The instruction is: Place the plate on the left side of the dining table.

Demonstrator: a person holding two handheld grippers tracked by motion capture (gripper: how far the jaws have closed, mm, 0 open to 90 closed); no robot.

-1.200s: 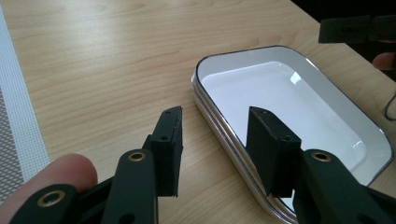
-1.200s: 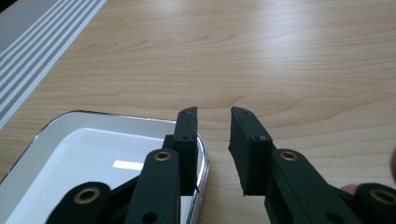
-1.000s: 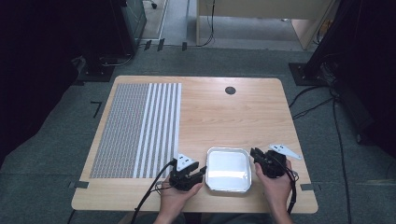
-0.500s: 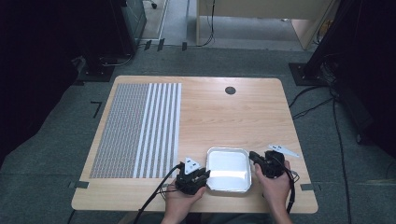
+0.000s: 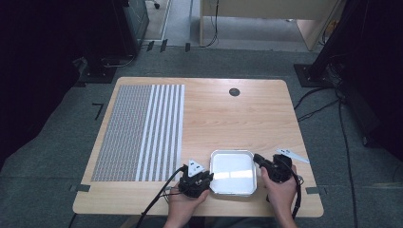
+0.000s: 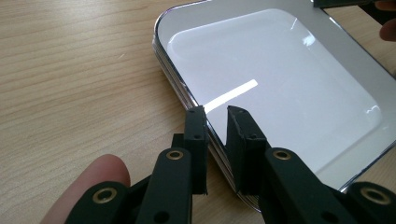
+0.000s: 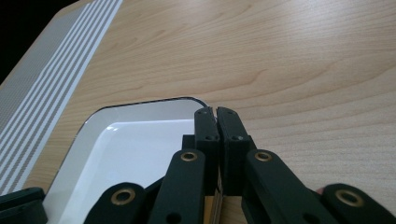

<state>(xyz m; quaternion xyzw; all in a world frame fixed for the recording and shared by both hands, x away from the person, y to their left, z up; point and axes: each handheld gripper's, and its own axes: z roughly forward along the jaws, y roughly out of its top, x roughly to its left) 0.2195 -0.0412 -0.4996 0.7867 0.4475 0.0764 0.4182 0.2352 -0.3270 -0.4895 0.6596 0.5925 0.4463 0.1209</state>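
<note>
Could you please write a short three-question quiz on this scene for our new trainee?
1. True or false: the white tray holds food.
2. Which tool has a gap between its jaws: A the left tool, B the right tool?
3. What lies on the left part of the table?

Key: 1 false, the tray is empty. 2 A, its jaws straddle the tray's rim. 3 a grey and white striped mat.

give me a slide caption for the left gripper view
Left gripper, jaws slightly apart, straddling the near rim of an empty white square tray on a wooden table.
</note>
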